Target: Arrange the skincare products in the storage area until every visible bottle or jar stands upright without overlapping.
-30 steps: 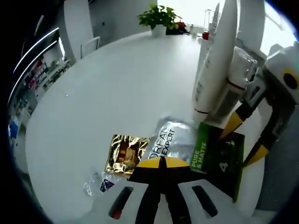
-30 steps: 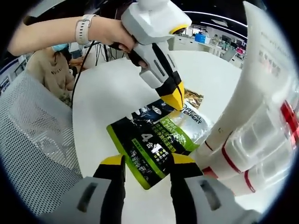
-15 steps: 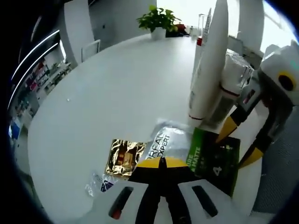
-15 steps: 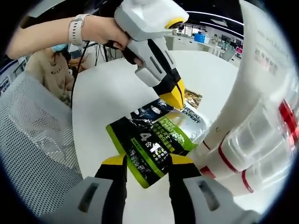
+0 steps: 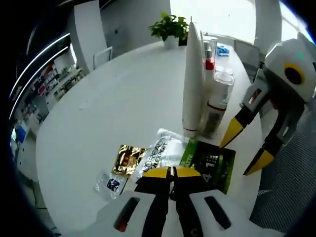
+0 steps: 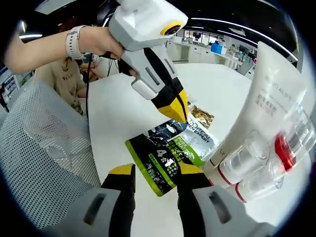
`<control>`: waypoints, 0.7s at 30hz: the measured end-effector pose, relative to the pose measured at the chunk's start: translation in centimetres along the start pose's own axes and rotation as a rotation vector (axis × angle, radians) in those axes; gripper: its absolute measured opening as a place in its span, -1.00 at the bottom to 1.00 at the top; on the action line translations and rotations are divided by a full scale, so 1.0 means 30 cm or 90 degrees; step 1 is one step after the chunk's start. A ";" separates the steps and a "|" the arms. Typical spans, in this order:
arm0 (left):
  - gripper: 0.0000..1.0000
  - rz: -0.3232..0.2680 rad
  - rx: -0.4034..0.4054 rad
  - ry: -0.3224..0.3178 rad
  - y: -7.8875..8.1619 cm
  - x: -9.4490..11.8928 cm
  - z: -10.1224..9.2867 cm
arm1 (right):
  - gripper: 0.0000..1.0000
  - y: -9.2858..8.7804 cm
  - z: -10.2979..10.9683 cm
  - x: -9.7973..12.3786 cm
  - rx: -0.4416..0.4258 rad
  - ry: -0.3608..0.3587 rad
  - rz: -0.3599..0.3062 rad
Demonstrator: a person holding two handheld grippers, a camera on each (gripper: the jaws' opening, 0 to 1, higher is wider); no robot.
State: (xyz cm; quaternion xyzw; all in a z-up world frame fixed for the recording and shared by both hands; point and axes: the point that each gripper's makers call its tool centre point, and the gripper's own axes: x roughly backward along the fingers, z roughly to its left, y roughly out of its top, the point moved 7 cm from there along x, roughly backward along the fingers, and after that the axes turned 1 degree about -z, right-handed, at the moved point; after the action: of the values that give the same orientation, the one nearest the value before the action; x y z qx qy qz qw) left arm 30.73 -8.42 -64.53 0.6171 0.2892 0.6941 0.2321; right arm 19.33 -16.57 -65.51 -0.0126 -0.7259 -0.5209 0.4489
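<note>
On the round white table [image 5: 98, 103], flat sachets [image 5: 163, 155] are seen just ahead of the closed left gripper [image 5: 171, 172], a green packet [image 6: 165, 160] before the open right gripper [image 6: 154, 171], and upright tubes [image 5: 192, 79] and bottles [image 6: 256, 170] beyond.

In the left gripper view, the left claw [image 5: 170, 171] covers the near edges of the silver sachet [image 5: 159, 150] and the green sachet [image 5: 210, 165]. The small clear packet [image 5: 109, 182] carries print too small to read. In the right gripper view, the white tube [image 6: 256, 116] hides part of the clear bottles [image 6: 266, 163] behind it, and the right claw [image 6: 154, 174] overlaps the green sachet's near corner.
</note>
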 end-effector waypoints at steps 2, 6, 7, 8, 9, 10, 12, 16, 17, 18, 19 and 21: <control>-0.98 -0.007 0.000 0.008 -0.001 0.022 -0.014 | -0.34 0.003 0.008 0.017 -0.002 0.003 -0.006; -0.88 -0.024 0.005 0.017 -0.004 0.062 -0.048 | -0.32 0.003 0.022 0.049 -0.004 0.003 -0.013; -0.87 -0.026 0.006 0.018 -0.004 0.070 -0.056 | -0.32 0.003 0.022 0.052 -0.004 0.003 -0.013; -0.85 -0.028 0.005 0.022 -0.004 0.077 -0.061 | -0.30 0.004 0.023 0.062 -0.007 0.001 -0.017; -0.80 -0.031 0.002 0.026 -0.003 0.085 -0.069 | -0.29 0.005 0.023 0.070 -0.010 -0.001 -0.019; -0.77 -0.033 0.002 0.029 -0.002 0.093 -0.075 | -0.27 0.005 0.022 0.080 -0.015 -0.004 -0.022; -0.75 -0.039 0.004 0.036 0.002 0.115 -0.088 | -0.27 0.003 0.022 0.097 -0.024 -0.006 -0.026; -0.70 -0.058 0.012 0.044 0.012 0.155 -0.112 | -0.24 -0.014 0.026 0.124 -0.035 -0.011 -0.023; -0.67 -0.061 0.015 0.047 0.010 0.163 -0.115 | -0.22 -0.016 0.028 0.136 -0.038 -0.013 -0.024; -0.65 -0.062 0.017 0.050 0.009 0.168 -0.117 | -0.21 -0.016 0.030 0.144 -0.039 -0.014 -0.025; -0.63 -0.063 0.020 0.052 0.008 0.174 -0.120 | -0.20 -0.016 0.031 0.157 -0.044 -0.018 -0.028; -0.60 -0.068 0.025 0.058 0.005 0.189 -0.126 | -0.18 -0.013 0.031 0.178 -0.048 -0.024 -0.033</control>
State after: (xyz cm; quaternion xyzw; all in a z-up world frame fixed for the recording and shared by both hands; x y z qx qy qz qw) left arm 26.24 -5.11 -60.60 0.5727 0.3456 0.7025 0.2433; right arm 15.36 -18.44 -62.31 -0.0206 -0.7141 -0.5590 0.4209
